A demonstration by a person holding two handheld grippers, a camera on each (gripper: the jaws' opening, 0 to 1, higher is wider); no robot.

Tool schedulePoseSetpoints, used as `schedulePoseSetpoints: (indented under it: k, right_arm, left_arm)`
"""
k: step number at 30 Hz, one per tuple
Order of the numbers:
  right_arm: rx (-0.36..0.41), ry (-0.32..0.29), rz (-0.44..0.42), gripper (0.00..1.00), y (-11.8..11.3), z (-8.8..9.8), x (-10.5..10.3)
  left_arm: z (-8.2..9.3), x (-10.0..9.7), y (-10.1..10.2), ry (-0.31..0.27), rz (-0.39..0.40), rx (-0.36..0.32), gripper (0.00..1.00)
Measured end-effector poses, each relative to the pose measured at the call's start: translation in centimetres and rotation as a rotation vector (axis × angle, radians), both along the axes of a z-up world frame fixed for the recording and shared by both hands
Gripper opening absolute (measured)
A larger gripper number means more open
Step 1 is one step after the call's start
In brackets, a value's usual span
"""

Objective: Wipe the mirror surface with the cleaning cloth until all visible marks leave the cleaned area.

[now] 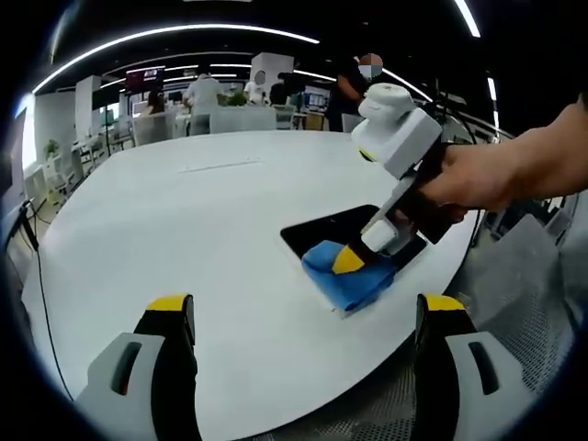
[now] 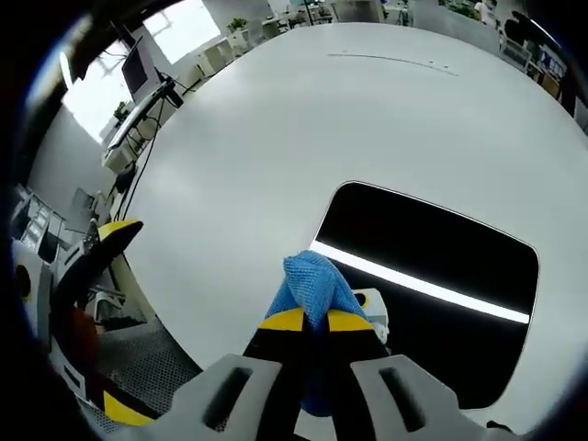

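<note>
Mirror (image 2: 432, 266) lies flat on the white worktop (image 2: 276, 138), its long axis running toward the frame's lower right. The right gripper (image 2: 317, 322), pinching the blue cloth (image 2: 312, 280), sits at the mirror's near-left edge; the left gripper (image 1: 303, 317) hangs spread, well apart.

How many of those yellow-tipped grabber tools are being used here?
2: the right gripper pinches the blue cloth on the mirror; the left gripper hovers open above the white table.

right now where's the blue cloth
The blue cloth is pinched in the right gripper, pressed on the near corner of the mirror on the white table; the left gripper view shows it right of centre.
</note>
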State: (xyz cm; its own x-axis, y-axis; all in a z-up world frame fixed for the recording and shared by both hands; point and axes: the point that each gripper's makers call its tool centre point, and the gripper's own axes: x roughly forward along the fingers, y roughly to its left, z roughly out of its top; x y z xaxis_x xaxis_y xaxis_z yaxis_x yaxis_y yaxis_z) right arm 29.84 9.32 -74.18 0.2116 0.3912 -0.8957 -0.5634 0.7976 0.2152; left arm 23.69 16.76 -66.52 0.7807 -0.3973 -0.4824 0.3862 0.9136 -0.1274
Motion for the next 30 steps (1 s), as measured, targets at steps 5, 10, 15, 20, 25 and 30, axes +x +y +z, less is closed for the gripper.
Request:
schedulePoseSetpoints:
  k: [5,10,15,20,25,30]
  right_arm:
    - [-0.001,-0.010,0.013,0.00,0.1,0.0,0.9]
    - [-0.002,-0.018,0.009,0.00,0.0,0.0,2.1]
    - [-0.003,-0.022,0.003,0.00,0.1,0.0,3.6]
    - [-0.009,-0.029,0.007,0.00,0.3,-0.2,5.1]
    - [-0.003,-0.019,-0.012,0.00,0.5,0.0,5.9]
    - [-0.008,-0.028,-0.009,0.00,0.7,0.3,6.5]
  left_arm:
    - [0.0,0.0,-0.1,0.005,0.000,-0.004,0.99]
    - [-0.1,-0.2,-0.1,0.012,-0.002,-0.004,0.99]
    - [-0.2,-0.2,-0.2,0.014,-0.013,0.004,0.99]
    - [-0.2,-0.2,-0.2,0.015,-0.014,0.006,0.99]
    - [-0.2,-0.2,-0.2,0.014,-0.013,0.006,0.99]
    - [-0.2,-0.1,-0.2,0.015,-0.011,0.002,0.99]
